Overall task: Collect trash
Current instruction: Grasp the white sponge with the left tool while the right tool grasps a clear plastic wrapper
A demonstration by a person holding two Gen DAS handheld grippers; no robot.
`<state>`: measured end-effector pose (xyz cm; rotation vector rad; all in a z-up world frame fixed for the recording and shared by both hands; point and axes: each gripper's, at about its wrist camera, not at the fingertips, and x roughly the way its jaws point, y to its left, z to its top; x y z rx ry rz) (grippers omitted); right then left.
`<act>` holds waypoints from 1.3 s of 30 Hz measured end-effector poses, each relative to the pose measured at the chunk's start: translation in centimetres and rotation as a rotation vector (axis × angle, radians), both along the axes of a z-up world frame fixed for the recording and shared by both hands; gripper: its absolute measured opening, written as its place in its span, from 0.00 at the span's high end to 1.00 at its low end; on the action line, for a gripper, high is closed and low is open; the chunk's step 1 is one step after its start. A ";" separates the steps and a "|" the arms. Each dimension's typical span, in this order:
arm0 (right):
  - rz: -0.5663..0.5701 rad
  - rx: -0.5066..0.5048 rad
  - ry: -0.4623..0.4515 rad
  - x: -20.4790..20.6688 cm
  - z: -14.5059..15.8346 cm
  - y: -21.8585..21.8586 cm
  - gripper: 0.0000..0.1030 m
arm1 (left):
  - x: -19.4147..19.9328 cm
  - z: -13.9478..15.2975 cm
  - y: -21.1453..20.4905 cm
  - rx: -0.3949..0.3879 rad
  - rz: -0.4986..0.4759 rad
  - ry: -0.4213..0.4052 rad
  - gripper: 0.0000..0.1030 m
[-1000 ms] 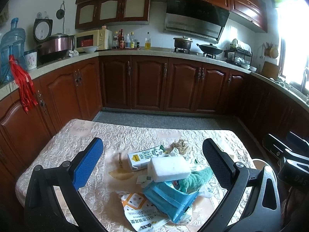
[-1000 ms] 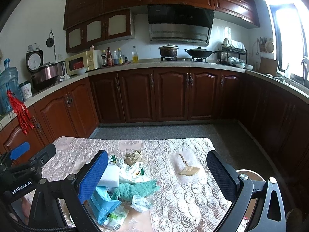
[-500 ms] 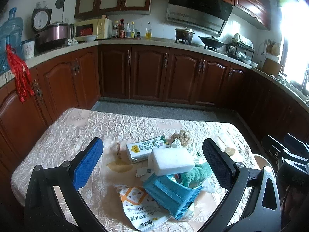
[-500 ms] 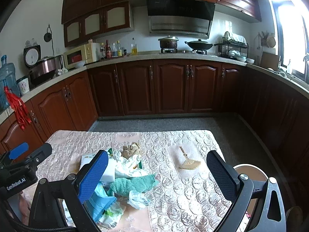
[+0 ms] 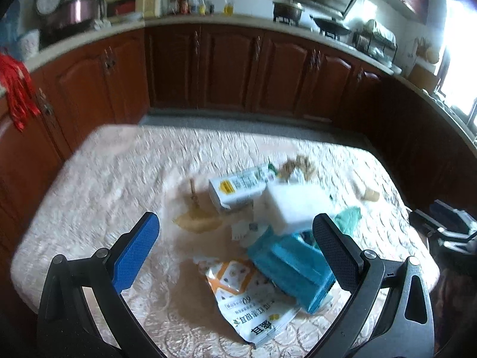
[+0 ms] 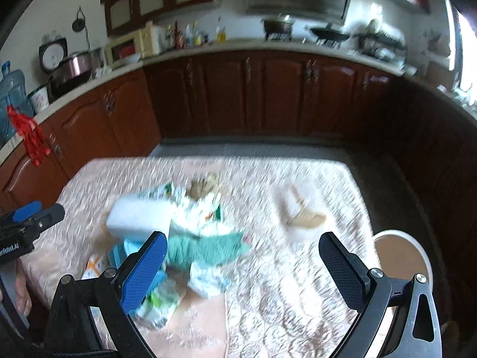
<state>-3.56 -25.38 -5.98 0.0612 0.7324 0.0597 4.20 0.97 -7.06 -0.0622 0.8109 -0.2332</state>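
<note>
A heap of trash lies on the cloth-covered table (image 5: 113,173): a white foam block (image 5: 295,205), a milk carton (image 5: 238,186), a blue packet (image 5: 292,265), an orange-and-white wrapper (image 5: 247,301), a green cloth (image 6: 208,246) and crumpled paper (image 6: 196,208). My left gripper (image 5: 235,238) hangs open just above the near side of the heap, nothing between its fingers. My right gripper (image 6: 243,256) is open too, over the table to the right of the heap. A small whisk broom (image 6: 301,211) lies apart on the right; another (image 5: 195,214) lies left of the carton.
A round white bin or stool (image 6: 402,253) stands beside the table's right edge. Dark wooden cabinets (image 5: 226,68) and a worktop with appliances ring the room. A red tassel (image 5: 18,92) hangs at left. The other gripper (image 6: 26,223) shows at the left edge of the right wrist view.
Both grippers have tilted down and moved closer to the table, so the heap looms larger and the views are blurred. Both stay open; nothing on the table has shifted.
</note>
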 end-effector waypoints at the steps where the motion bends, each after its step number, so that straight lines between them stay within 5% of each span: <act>1: 0.012 0.012 0.029 0.4 -0.9 -0.1 0.02 | 0.4 -0.5 0.0 -0.010 -0.007 0.020 0.01; 9: 0.101 0.129 0.170 2.5 -6.5 -0.4 0.11 | 4.6 -3.2 -2.3 -0.099 -0.055 0.146 0.01; 17: 0.185 0.203 0.261 4.2 -10.3 0.8 0.25 | 7.9 -5.3 -5.4 -0.069 -0.118 0.214 0.02; 22: 0.198 0.327 0.320 6.1 -12.6 0.5 0.49 | 8.8 -6.1 -6.2 -0.118 -0.168 0.268 0.38; 31: 0.212 0.313 0.280 4.2 -11.0 -0.4 0.76 | 7.3 -3.4 -5.8 -0.125 -0.190 0.198 0.66; 39: 0.194 0.299 0.172 1.8 -6.7 -3.9 0.81 | 5.4 0.2 -6.9 -0.155 -0.232 0.143 0.69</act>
